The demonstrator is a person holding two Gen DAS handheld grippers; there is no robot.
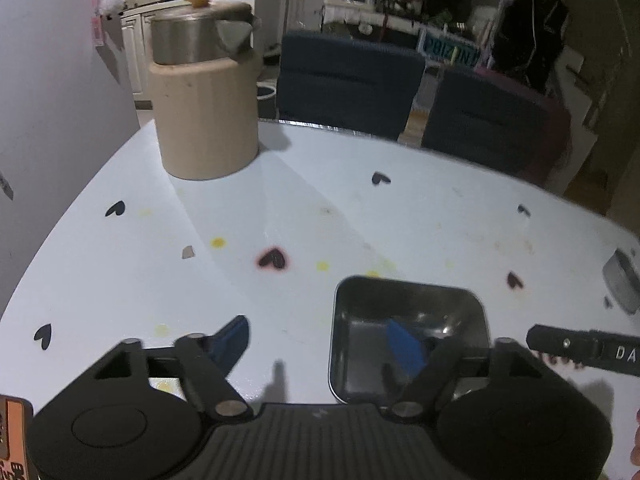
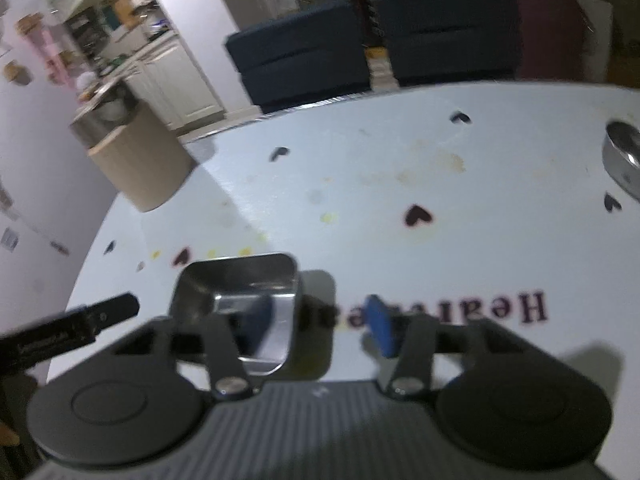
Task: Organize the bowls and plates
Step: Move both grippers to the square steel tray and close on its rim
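Fingers (image 1: 404,346) apart, straddling steel dish (image 1: 408,344) wall

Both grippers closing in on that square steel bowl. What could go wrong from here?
1. Both grippers straddle opposite walls of the square steel bowl: left gripper, right gripper. Uneven pinches could tilt or skid it on the smooth table.
2. The grippers sit close together; they may collide.
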